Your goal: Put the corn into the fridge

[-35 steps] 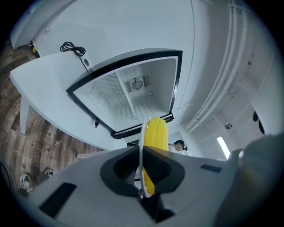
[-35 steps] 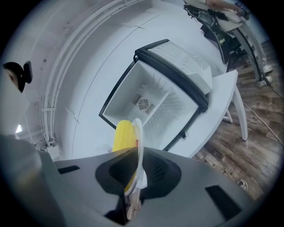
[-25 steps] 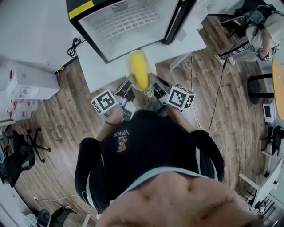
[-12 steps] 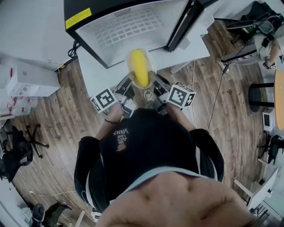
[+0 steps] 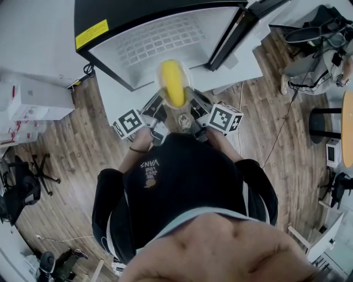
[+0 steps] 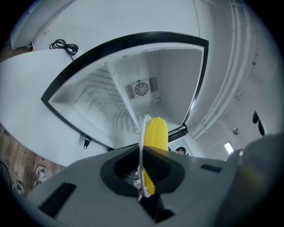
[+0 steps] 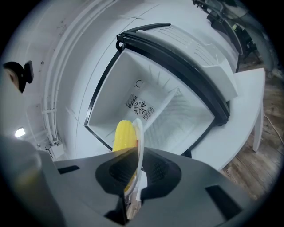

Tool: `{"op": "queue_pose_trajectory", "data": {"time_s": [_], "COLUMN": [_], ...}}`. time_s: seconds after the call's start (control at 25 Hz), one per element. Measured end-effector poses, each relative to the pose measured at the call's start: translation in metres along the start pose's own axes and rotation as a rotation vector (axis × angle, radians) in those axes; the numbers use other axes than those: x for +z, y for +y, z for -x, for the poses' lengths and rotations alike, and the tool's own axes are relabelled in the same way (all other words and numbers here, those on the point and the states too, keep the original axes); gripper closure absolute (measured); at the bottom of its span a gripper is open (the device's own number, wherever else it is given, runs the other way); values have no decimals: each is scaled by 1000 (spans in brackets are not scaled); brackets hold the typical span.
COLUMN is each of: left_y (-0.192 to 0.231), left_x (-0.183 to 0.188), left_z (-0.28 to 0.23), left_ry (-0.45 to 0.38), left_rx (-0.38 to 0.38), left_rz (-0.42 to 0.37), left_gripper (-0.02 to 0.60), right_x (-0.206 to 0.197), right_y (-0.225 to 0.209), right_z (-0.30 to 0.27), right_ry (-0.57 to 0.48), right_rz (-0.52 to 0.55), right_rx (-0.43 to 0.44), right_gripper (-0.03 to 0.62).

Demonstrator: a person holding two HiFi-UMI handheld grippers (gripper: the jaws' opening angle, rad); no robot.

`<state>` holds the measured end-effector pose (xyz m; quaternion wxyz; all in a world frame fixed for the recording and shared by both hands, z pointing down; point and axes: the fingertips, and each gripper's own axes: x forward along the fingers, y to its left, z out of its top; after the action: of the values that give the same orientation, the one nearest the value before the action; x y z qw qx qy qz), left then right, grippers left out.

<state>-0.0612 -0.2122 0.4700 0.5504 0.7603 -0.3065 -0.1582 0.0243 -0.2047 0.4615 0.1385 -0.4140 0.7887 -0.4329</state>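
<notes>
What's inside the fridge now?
Inside the fridge: a wire shelf and a round fan vent at the back. No food shows. The corn on its plate blocks part of the interior.

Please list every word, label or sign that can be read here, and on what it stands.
"VANS": on the shirt, upside down; the smaller print beside it is blurred.
Too small to read: the yellow label on the fridge.
No words, only square markers: left cube, right cube.

Ahead at 12 o'clock the white fridge cavity point(image 5: 160, 38) is open; its black-edged door point(image 5: 227, 38) stands at 1 o'clock.
</notes>
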Motion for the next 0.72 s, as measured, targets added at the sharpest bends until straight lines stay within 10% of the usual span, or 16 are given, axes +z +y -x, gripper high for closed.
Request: {"op": "queue_pose_trajectory", "data": {"time_s": [0.72], "left_y": [7], "left_x": [38], "left_z": [-37], "left_ry": [-55], "left_rx": [-2], "left_rz": [21], "left_gripper": [551], "right_x": [35], "right_y": [-15], "right_z": [-42], "right_ry": [41], "right_rz": [6], "right_rx": [44], "right_gripper": [568]}}
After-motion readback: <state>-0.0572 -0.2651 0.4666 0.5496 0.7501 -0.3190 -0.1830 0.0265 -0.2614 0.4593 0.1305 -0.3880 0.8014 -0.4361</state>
